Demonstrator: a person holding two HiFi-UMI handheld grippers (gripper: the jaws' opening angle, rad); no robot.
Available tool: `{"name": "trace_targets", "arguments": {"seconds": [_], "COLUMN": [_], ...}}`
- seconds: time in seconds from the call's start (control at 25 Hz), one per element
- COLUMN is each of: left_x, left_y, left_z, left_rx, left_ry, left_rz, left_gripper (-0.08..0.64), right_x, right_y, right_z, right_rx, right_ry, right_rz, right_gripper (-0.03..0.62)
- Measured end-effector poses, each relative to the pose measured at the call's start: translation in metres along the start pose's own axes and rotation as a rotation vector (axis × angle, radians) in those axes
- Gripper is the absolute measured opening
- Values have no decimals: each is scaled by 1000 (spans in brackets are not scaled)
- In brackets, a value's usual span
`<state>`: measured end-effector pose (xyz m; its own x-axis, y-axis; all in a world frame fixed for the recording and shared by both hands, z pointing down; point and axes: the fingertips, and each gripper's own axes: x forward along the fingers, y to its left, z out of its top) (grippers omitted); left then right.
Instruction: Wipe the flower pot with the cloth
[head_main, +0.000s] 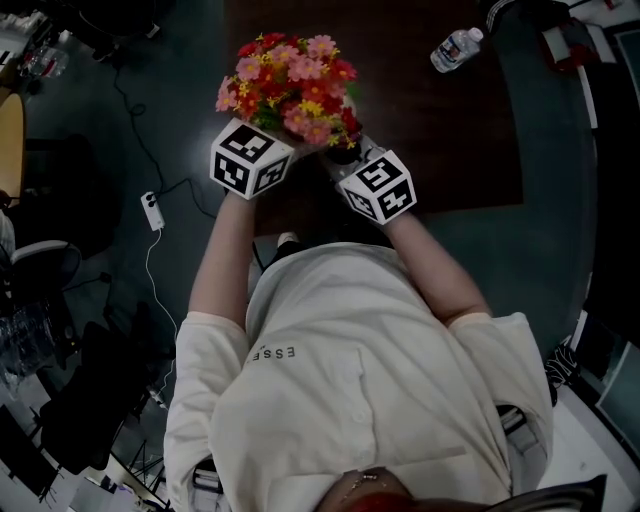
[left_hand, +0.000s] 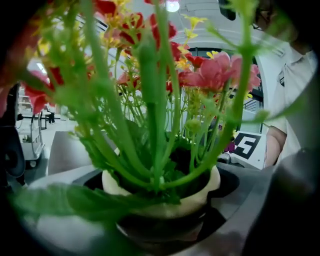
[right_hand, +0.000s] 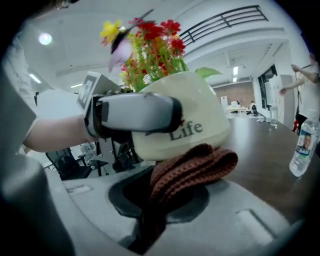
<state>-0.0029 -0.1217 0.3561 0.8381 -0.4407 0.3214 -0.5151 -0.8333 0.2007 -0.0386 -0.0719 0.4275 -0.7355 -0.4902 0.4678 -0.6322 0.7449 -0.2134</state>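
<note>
Clamps the left gripper (left_hand: 162, 227) on the cream flower pot (left_hand: 167, 197), one jaw to each side of its wall, both pressed against it. Right above that grip, green stems (left_hand: 150, 125) rising out of the pot's dark inside into red, pink and yellow flowers (left_hand: 210, 72), filling most of the left gripper view. Beyond the pot and to the right from there, the marker cube (left_hand: 248, 145) of the other gripper.

Pinches a folded brown knitted cloth (right_hand: 197, 167) in the right gripper (right_hand: 167, 202), jaws closed on it, the free fold sticking forward past the tips. Presses that fold against the lower wall of the pot directly ahead, beneath the printed word "Life". Up and to the left of the cloth, a grey finger (right_hand: 140, 112) of the left gripper lying across the pot's side. Farther ahead and to the right, dark brown table (right_hand: 270, 145), with a clear water bottle (right_hand: 303, 147) well apart at the far right.

From the head view, both grippers side by side, tucked close under the bouquet.
</note>
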Motion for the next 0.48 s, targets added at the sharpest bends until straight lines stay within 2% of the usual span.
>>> {"name": "trace_targets", "arguments": {"seconds": [0.16,0.32,0.4,0.48], "left_x": [0,-1,-2,-5], "left_y": [1,-3,-6,-10], "left_z": [10,15,19,26], "left_rx": [-26,6,6,-10], "left_ry": [-33,-21,-21,-38], "left_rz": [4,3,-6,-20], "left_gripper": [574,574,574,574], "right_x": [5,7,6,3], "right_y": [20,43,42,29], "right_z": [4,1,-3,-7], "right_rx": [-38,-45,-39,-24], "right_ry": [-6,-4,0,6], "right_rz": [69,180,184,149], "right_gripper": [46,46,46,46]}}
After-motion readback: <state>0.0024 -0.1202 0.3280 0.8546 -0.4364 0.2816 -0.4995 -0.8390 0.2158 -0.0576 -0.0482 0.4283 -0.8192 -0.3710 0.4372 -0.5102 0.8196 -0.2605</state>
